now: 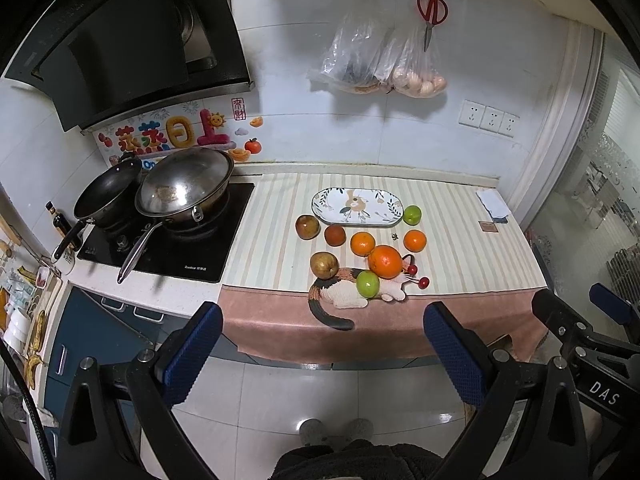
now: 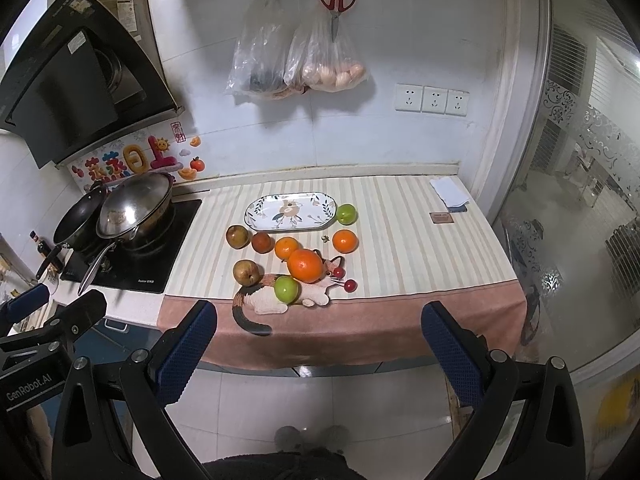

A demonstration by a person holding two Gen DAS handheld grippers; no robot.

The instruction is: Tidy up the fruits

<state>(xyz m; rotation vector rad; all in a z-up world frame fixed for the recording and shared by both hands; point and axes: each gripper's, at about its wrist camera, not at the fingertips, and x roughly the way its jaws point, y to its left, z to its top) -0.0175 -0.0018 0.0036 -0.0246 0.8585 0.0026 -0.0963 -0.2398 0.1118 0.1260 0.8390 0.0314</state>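
Note:
Several fruits lie loose on the striped counter cloth (image 1: 276,248) in front of an empty flowered oval plate (image 1: 357,206) (image 2: 291,211). A big orange (image 1: 385,261) (image 2: 305,265) rests on a cat-shaped mat (image 1: 352,292) beside a green apple (image 1: 367,284) (image 2: 286,288). Two smaller oranges (image 1: 363,243), brownish pears (image 1: 324,265) (image 2: 247,272) and another green apple (image 1: 412,215) lie around them. My left gripper (image 1: 324,356) and right gripper (image 2: 320,354) hover well short of the counter's front edge, both open and empty.
A hob with two stacked pans (image 1: 184,188) takes up the counter's left end. Bags of eggs (image 1: 416,76) and red scissors (image 1: 431,10) hang on the wall. A folded cloth (image 1: 493,203) and a small card (image 1: 488,227) lie at the right, next to a glass door (image 2: 580,200).

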